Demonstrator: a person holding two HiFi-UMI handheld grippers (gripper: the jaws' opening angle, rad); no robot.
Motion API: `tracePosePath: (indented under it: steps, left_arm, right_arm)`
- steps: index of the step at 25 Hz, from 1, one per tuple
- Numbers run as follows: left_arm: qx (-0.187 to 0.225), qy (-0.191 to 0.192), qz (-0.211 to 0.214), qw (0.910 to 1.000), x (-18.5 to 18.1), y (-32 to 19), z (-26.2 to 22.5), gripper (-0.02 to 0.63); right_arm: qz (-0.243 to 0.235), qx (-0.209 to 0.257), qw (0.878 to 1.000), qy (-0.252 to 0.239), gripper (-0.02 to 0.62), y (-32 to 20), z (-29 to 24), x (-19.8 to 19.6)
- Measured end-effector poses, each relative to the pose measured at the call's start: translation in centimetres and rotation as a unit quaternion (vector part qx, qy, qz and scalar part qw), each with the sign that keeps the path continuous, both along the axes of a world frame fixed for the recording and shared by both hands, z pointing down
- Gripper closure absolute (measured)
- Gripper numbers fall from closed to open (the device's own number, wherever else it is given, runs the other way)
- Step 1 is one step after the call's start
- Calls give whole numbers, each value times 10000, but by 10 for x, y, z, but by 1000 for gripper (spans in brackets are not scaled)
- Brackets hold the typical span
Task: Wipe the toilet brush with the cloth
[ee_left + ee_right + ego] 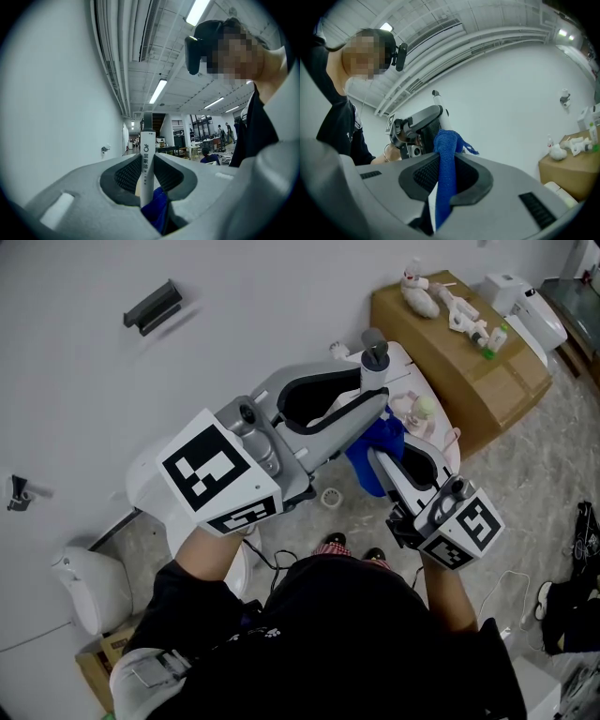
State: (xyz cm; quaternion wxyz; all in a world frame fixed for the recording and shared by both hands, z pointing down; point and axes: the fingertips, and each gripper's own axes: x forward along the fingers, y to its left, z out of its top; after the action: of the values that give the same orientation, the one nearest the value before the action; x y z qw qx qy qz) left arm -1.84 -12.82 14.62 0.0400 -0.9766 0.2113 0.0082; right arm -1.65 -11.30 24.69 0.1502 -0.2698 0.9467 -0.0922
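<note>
The left claw (148,163) is clamped on the slim white plastic toilet brush (148,140). Its grey-capped shaft stands upright between the pads, and its bristle end is out of sight below. The right claw (443,180) is closed on a narrow fold of the blue terry cloth (446,145). In the head view the cloth bunches at about 6 o'clock from the left claw's tips and appears to rest against the shaft.

The thin, smooth shaft will probably swivel or slide in its grip once the cloth drags along it, and it could drop to the pale stone floor (525,474). The cloth is pinched by a fold only, so friction may pull it free. The two claws sit just beside each other, so a careless stroke risks knocking them together.
</note>
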Motion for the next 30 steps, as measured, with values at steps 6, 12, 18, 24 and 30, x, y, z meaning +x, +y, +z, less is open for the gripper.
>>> tracePosePath:
  steps: [6, 12, 18, 24, 30]
  left_arm:
    - [-42, -37, -5, 10000, -1, -1, 5, 518]
    - [-63, -70, 47, 9999, 2, -2, 4, 518]
    - [-31, -108, 72, 9999, 0, 1, 10, 518]
    - [-10, -97, 92, 9999, -5, 8, 10, 518]
    - [-31, -244, 136, 9996, -5, 12, 19, 518]
  right_arm:
    - [3, -99, 9999, 111, 531, -1, 11, 0]
    - [-6, -193, 9997, 166, 531, -2, 18, 2]
    - [-18, -241, 9995, 218, 531, -1, 27, -2]
    - [-30, -292, 9992, 273, 531, 4, 35, -7]
    - [-53, -332, 9986, 405, 531, 6, 45, -8]
